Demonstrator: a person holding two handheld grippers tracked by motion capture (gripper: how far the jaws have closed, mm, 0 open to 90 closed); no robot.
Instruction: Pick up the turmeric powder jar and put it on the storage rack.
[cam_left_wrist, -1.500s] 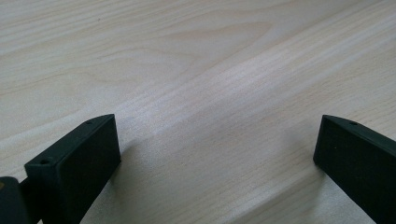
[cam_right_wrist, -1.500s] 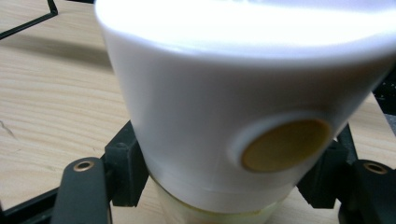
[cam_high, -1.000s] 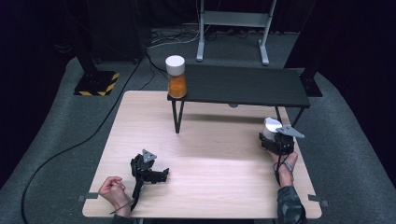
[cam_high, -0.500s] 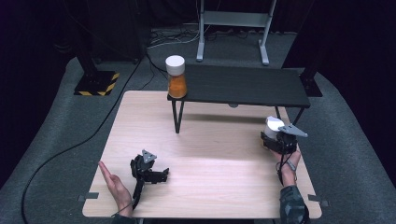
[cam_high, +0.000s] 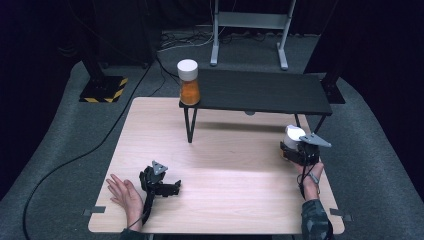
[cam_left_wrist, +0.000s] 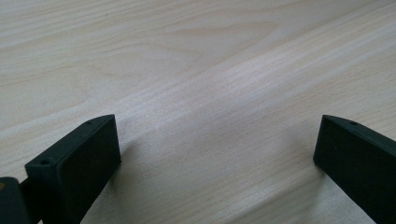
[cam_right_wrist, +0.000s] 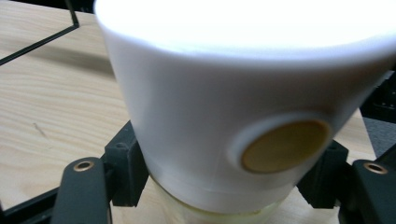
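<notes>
Nearest the person, the left tool (cam_high: 159, 181) lies on its side on the wooden surface (cam_high: 235, 195), let go: the open left hand (cam_high: 124, 194) rests flat just beside it. Its jaws stand wide apart with nothing but bare wood between them, as the left gripper view shows.

At the right edge of the surface the right tool (cam_high: 299, 150) is held in the right hand (cam_high: 311, 176) and is clamped on a jar with a white lid (cam_right_wrist: 243, 93). In the right gripper view the jaws press the jar from both sides just under the lid, which has a round brass-coloured disc (cam_right_wrist: 285, 145) on its side. The jar stands roughly upright, its long axis vertical, just above or at the surface; I cannot tell if it touches.

Just beyond and above it runs a low black shelf (cam_high: 260, 92) on thin legs, its right legs close to the jar. A second jar (cam_high: 188, 82), white-lidded with orange contents, stands on the shelf's far left corner, well apart. The move probably lifts the held jar up and forward onto the shelf; its front edge stands in the way.
</notes>
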